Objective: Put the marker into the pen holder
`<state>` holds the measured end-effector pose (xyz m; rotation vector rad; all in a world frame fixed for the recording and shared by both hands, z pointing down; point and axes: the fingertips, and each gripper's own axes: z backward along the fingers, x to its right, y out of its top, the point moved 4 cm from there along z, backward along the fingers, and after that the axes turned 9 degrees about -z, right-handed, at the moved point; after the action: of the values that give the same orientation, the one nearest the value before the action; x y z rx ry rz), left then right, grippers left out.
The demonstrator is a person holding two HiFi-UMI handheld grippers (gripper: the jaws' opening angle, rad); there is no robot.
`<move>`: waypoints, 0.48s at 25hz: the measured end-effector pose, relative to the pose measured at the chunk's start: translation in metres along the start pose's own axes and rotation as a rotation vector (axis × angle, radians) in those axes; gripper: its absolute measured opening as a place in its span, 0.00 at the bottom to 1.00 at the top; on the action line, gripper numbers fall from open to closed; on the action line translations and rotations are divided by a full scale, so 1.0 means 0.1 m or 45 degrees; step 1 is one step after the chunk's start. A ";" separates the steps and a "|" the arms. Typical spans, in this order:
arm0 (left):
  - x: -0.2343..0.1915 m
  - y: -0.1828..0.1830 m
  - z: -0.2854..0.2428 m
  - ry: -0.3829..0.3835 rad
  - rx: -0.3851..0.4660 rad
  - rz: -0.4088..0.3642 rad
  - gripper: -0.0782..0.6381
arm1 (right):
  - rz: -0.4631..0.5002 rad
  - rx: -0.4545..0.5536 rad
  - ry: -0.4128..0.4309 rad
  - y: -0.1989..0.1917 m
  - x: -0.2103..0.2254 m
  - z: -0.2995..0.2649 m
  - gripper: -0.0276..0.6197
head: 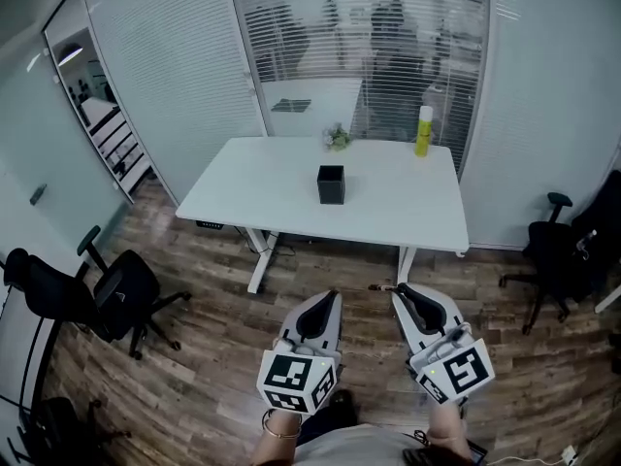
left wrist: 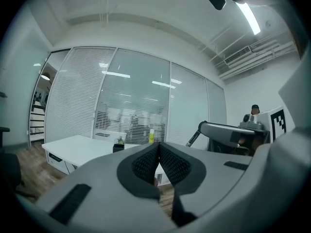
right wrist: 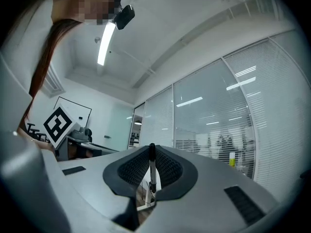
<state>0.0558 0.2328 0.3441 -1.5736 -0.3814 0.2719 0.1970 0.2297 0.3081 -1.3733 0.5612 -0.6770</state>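
Note:
A black square pen holder (head: 331, 184) stands near the middle of the white table (head: 262, 187), well ahead of both grippers; in the left gripper view the pen holder (left wrist: 118, 148) is small and far off. My right gripper (head: 398, 290) is shut on a thin black marker (right wrist: 152, 171), which stands upright between its pads; the marker (head: 382, 286) pokes out leftward at the jaw tips in the head view. My left gripper (head: 332, 297) is shut with nothing in it. Both are held low over the wood floor, short of the table.
On the table's far edge stand a yellow bottle (head: 424, 131) and a small plant (head: 338, 138). A black office chair (head: 107, 294) is at the left, another chair (head: 558, 250) at the right. Glass walls with blinds stand behind the table.

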 end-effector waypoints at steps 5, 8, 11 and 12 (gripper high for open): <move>-0.33 -0.01 -0.13 -0.016 0.014 -0.018 0.13 | 0.006 -0.001 -0.020 -0.03 0.05 -0.40 0.14; -0.55 -0.05 -0.19 -0.018 0.015 -0.022 0.13 | 0.011 -0.004 -0.041 -0.05 0.08 -0.64 0.14; -0.73 -0.11 -0.28 -0.041 0.021 -0.016 0.14 | 0.018 -0.008 -0.077 -0.08 0.12 -0.85 0.14; -0.79 -0.13 -0.30 -0.052 0.020 -0.015 0.14 | 0.021 -0.009 -0.086 -0.09 0.13 -0.92 0.14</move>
<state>-0.0051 0.1738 0.3531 -1.5515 -0.4191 0.2982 0.1393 0.1566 0.3060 -1.3915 0.5210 -0.6138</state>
